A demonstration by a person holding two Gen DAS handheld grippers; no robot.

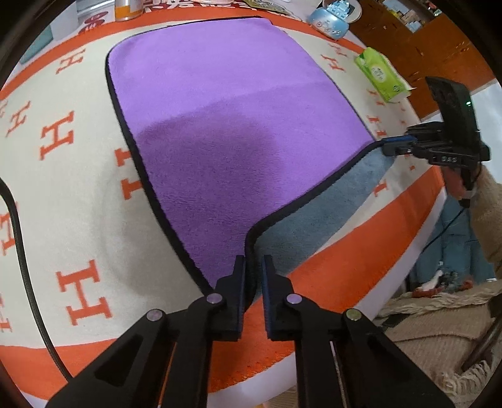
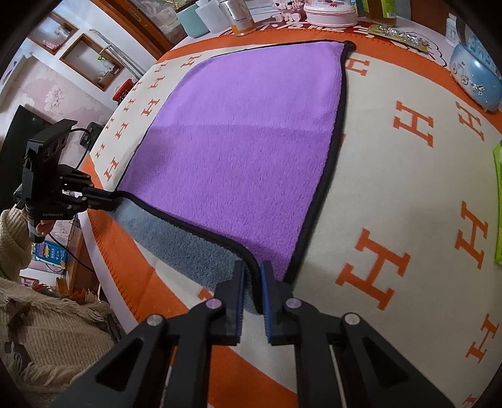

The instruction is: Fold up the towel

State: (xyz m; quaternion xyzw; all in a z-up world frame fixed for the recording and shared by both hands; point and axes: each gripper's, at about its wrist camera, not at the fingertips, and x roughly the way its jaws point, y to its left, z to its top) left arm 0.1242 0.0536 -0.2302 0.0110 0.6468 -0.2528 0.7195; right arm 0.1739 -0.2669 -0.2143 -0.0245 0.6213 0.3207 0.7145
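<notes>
Spanning a worktop (image 1: pixel 94 194) covered in a cream cloth (image 2: pixel 392 188) with orange border and repeated orange "H" letters: purple towel (image 1: pixel 226 119), black-edged, spread flat, long axis running from the near edge toward the far clutter, grey-blue underside exposed along the lifted near hem. At the near-left corner, left gripper (image 1: pixel 252 273) clamped on the towel's hem; seen side-on from the right wrist view, body lettered "GenRobot.AI", legible only faintly. At the near-right corner, right gripper (image 2: pixel 252 279) likewise pinched on the hem; seen from the left wrist view, pale lettering on its body too blurred to read. Farther right, beyond the towel: green tissue pack (image 1: pixel 381 75), print unreadable, and blue ornamental box (image 2: pixel 475 78). At the far edge: orange-and-white bottle (image 2: pixel 240 17), label illegible.
</notes>
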